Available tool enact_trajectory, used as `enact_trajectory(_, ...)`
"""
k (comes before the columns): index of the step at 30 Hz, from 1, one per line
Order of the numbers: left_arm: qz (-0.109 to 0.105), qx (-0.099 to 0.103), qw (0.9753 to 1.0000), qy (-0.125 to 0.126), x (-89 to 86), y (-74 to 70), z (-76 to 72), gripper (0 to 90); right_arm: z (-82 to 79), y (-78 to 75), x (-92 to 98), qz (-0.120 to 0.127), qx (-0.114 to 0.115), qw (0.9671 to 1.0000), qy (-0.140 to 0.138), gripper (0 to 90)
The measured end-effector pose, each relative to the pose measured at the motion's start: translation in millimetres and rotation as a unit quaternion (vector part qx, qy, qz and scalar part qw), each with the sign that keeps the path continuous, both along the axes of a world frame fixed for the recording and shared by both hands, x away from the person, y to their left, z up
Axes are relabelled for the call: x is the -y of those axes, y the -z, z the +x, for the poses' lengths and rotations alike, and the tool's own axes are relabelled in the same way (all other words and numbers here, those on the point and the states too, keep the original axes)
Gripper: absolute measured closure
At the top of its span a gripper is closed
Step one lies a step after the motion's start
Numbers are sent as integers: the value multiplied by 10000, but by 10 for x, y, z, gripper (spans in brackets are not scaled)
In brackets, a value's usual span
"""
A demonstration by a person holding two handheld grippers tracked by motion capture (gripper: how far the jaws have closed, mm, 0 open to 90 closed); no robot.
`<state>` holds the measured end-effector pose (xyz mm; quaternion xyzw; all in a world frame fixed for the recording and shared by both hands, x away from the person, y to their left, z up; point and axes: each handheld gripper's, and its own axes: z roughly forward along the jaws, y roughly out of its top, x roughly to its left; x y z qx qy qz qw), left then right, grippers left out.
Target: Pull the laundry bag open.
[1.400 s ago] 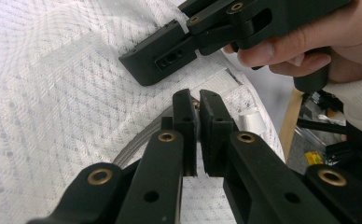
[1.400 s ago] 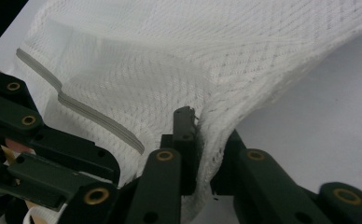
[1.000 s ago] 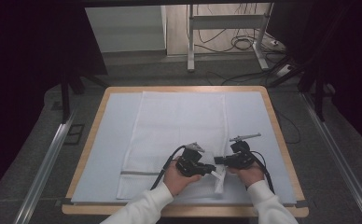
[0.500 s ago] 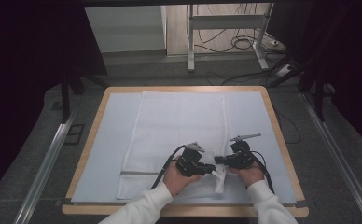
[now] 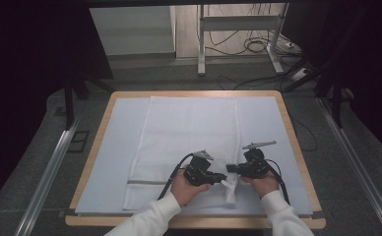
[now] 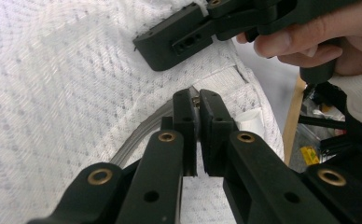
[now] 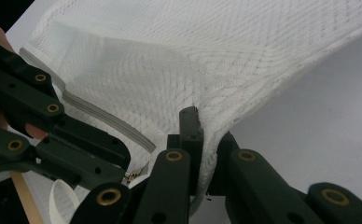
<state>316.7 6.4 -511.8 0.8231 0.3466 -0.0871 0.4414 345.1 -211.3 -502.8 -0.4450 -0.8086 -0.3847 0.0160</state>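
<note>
No brand, label or writing can be read anywhere on the things in hand. A white mesh laundry bag with a grey zipper (image 5: 189, 142) lies flat on the pale blue sheet (image 5: 112, 162) that covers the wooden-edged table (image 5: 297, 142). Its long axis runs from near to far, and the zipper band crosses its near end from left to right.

Both grippers work at the bag's near right corner, close to the table's near edge. The left gripper (image 6: 197, 105) has its black jaws pressed together on the small metal zipper pull (image 6: 196, 100) at the end of the grey zipper track — clenched, with no gap between the pads. The right gripper (image 7: 202, 126) pinches the fabric edge of the corner between its jaws and holds it lifted off the sheet, so the mesh rises in a tent toward the far side. A short white loop tab (image 7: 62, 200) hangs from the corner, just beside the two grippers.
</note>
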Motion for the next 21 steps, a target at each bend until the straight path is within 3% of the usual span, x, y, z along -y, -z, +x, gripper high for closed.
enact_trajectory(8,114,23,9999,-39,-10,27,-10,869,-7,1,-3,-21,17,10000,-28,877)
enact_trajectory(21,178,-153,9996,-125,-58,117,-11,869,-23,3,10,8,32,10000,-91,879)
